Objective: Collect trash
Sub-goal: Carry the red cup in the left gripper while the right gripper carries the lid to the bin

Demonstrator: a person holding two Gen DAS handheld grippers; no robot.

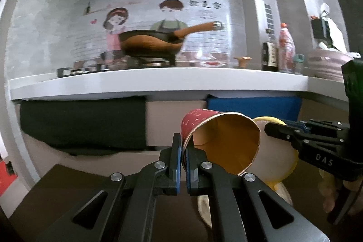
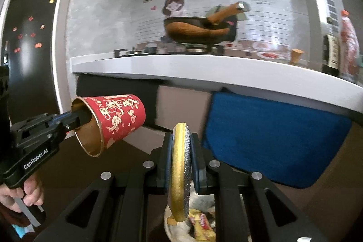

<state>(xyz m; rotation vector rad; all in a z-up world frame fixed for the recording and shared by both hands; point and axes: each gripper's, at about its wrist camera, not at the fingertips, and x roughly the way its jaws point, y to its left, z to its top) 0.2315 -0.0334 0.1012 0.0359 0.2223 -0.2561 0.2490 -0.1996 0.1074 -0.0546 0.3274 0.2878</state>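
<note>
The left gripper (image 1: 183, 151) has its jaws pinching the rim of an empty red paper cup (image 1: 217, 140), held tipped in the air. The right gripper (image 2: 181, 151) has its jaws clamped on a gold-and-silver disc (image 2: 180, 174), above a bag (image 2: 181, 228) holding yellow wrappers (image 2: 202, 225).

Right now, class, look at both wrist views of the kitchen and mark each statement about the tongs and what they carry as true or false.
1. The left tongs pinch the rim of a red paper cup with gold lettering. True.
2. The red paper cup stands upright on the white countertop. False: it is held tilted, below the countertop's edge.
3. The right tongs are shut on a flat round gold and silver glitter board. True.
4. The brown frying pan with a wooden handle is upside down on the floor. False: it sits on the stove burner.
5. A blue cloth hangs below the countertop. True.
</note>
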